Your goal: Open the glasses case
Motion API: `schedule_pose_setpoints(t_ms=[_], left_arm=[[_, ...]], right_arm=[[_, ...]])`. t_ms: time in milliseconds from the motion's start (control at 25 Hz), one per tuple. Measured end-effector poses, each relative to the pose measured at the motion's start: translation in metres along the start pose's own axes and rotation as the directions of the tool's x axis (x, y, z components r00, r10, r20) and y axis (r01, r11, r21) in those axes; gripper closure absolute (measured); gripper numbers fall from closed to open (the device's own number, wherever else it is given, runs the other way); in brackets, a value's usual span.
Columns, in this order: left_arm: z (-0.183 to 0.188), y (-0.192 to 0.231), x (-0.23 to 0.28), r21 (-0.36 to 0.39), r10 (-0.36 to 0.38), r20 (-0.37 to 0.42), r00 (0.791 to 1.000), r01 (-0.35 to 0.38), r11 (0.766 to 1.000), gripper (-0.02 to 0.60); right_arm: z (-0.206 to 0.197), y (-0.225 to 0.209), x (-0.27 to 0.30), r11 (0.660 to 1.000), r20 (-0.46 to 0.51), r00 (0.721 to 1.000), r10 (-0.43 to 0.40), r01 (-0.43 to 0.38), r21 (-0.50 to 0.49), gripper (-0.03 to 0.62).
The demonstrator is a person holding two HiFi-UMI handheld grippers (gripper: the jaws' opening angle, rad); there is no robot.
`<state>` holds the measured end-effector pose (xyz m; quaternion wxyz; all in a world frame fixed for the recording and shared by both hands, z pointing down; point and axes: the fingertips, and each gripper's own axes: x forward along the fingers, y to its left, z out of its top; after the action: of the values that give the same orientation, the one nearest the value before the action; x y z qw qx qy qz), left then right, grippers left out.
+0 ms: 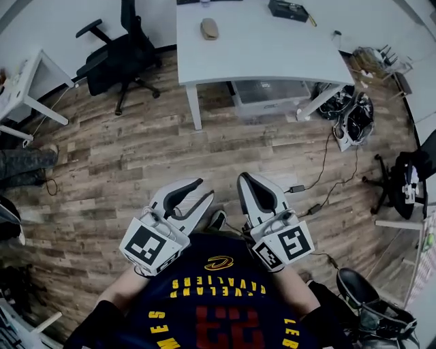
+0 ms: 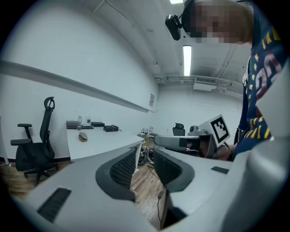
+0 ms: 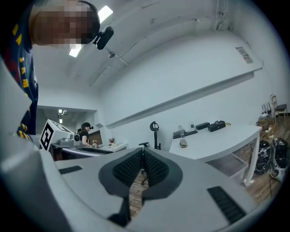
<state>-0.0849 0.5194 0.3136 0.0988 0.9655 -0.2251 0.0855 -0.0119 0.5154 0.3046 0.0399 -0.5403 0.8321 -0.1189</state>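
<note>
Up at the far side of the head view, the tan oval glasses case [image 1: 209,28] lies on the white rectangular tabletop [image 1: 272,54], close to its left edge and well back from the near edge. It's too small for me to read the lid. A black flat box [image 1: 287,9] sits toward the far right corner. A clear plastic bin [image 1: 269,95] is under the table, and a black wheeled office chair [image 1: 112,58] stands off the left edge on the wood plank floor [image 1: 136,157]. Both grippers are low in frame, just ahead of the person's dark jersey [image 1: 218,307] and well apart from the table. On the left gripper [image 1: 202,191] I read a narrow gap between the jaws with nothing in it. The right gripper [image 1: 244,178] has its jaws together, empty.

Left gripper view: the left gripper [image 2: 146,152] jaws are narrowly apart, and I see only floor and a black cable [image 2: 159,195] through the gap. The glasses case [image 2: 83,136] shows small on the tabletop [image 2: 104,142], near the edge facing the chair. The other gripper's marker cube [image 2: 219,128] is off to the right.

Right gripper view: the right gripper [image 3: 142,153] jaws are closed tip to tip with nothing pinched. The glasses case [image 3: 183,143] lies on the tabletop [image 3: 222,140], with dark boxes [image 3: 216,125] along the far edge behind it. Neither gripper touches the case.
</note>
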Motion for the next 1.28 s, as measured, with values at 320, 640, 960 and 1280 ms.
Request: schedule_pose_setpoints(t_ms=[320, 640, 960, 1280], left_arm=[[-0.005, -0.001, 0.006, -0.02, 0.003, -0.031, 1.0, -0.004, 1.0, 0.449], [-0.013, 0.005, 0.0, -0.065, 0.034, -0.047, 0.998, -0.037, 0.997, 0.449], [-0.021, 0.049, 0.006, -0.117, 0.046, -0.056, 0.997, -0.052, 0.992, 0.449], [0.012, 0.124, 0.037, -0.099, -0.031, 0.013, 0.999, 0.032, 0.995, 0.449]], right_arm=[[-0.007, -0.017, -0.007, 0.999, -0.018, 0.999, -0.028, 0.029, 0.027, 0.576], [-0.012, -0.017, 0.004, 1.0, -0.055, 0.998, -0.002, 0.004, 0.03, 0.576], [-0.023, -0.023, 0.046, 0.999, -0.101, 0.995, -0.003, 0.007, 0.039, 0.576], [-0.004, -0.04, 0.115, 0.997, -0.111, 0.991, -0.075, 0.076, 0.001, 0.576]])
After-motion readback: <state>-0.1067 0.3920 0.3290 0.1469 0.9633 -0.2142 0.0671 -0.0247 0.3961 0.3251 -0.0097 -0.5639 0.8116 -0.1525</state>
